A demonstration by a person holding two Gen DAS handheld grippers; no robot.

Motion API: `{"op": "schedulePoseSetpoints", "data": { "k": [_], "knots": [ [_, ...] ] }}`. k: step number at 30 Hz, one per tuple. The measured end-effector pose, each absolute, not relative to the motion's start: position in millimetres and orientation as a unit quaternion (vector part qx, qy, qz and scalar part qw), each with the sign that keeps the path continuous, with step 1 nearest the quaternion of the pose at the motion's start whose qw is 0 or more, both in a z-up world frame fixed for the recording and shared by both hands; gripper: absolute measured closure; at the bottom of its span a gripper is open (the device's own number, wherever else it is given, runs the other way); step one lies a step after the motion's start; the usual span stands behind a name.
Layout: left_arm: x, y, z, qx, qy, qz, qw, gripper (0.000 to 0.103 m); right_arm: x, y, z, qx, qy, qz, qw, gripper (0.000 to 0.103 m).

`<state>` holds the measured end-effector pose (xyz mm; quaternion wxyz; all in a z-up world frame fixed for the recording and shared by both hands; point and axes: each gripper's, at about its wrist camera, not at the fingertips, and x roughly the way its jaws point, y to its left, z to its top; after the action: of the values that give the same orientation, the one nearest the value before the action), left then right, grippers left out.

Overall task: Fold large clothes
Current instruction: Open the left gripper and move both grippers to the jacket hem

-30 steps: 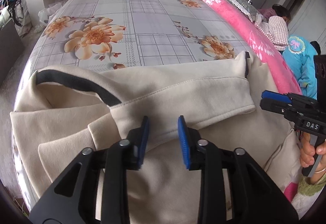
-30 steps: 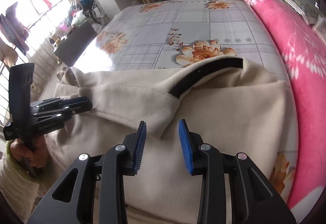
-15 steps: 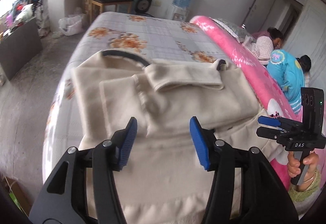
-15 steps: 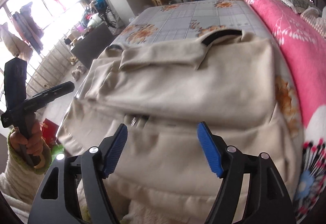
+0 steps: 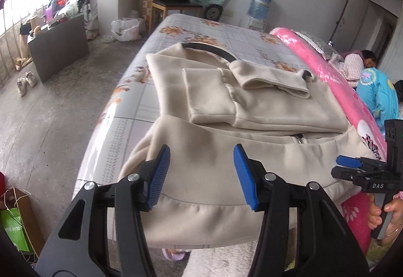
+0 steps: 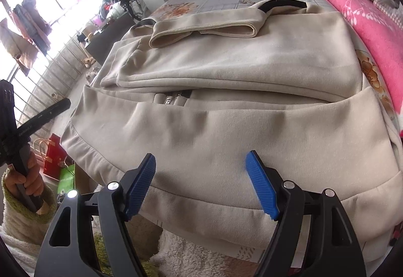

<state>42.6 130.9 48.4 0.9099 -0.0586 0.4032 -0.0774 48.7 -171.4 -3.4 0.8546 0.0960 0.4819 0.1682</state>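
Note:
A cream jacket (image 5: 264, 110) with a black collar band (image 5: 209, 49) lies on the bed, both sleeves folded across its chest. Its zip (image 6: 173, 99) shows at the middle, and its hem (image 6: 201, 199) hangs over the near bed edge. My left gripper (image 5: 201, 163) hovers open above the hem's left part, nothing between its blue pads (image 5: 158, 176). My right gripper (image 6: 201, 171) stands wider open over the hem's right part, also holding nothing. Each gripper shows at the other view's edge: the right gripper (image 5: 350, 162) and the left gripper (image 6: 50, 110), each in a person's hand.
The floral bedsheet (image 5: 226, 32) stretches beyond the jacket. A pink blanket (image 6: 365, 7) runs along the right side, with a person in blue (image 5: 377, 90) lying beyond it. On the floor to the left are a dark cabinet (image 5: 58, 45), shoes (image 5: 25, 80) and paper bags (image 6: 55, 156).
Both grippers have drawn back from the sleeves and collar to the hem at the near bed edge, and their jaws have widened. The sleeves stay folded across the chest.

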Motion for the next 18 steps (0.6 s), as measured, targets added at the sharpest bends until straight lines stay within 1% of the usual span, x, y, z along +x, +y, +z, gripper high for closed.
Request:
{"op": "schedulePoseSetpoints", "data": {
  "k": [2,3,4,6,11,18],
  "knots": [
    [45.6,137.2,44.0,-0.054,0.410,-0.063,0.908,0.054,48.2,-170.1,-3.9,0.090,0.480,0.167,0.856,0.030],
    [46.6,138.5,41.1,-0.053,0.415,-0.058,0.907,0.056,48.0,-169.5,-4.0,0.089,0.479,0.166,0.857,0.030],
    [47.2,142.0,37.4,-0.054,0.421,-0.054,0.904,0.060,47.9,-169.1,-4.3,0.088,0.479,0.166,0.858,0.030],
    [49.5,150.3,28.3,-0.061,0.440,-0.046,0.895,0.062,47.9,-168.0,-4.1,0.086,0.479,0.163,0.858,0.029],
    [54.0,168.6,8.8,-0.093,0.469,-0.046,0.877,0.063,49.3,-167.7,-4.2,0.084,0.483,0.161,0.857,0.029],
    [59.7,183.4,4.9,-0.133,0.456,-0.090,0.875,0.063,50.1,-162.8,-4.4,0.072,0.486,0.156,0.857,0.025]
  ]
}}
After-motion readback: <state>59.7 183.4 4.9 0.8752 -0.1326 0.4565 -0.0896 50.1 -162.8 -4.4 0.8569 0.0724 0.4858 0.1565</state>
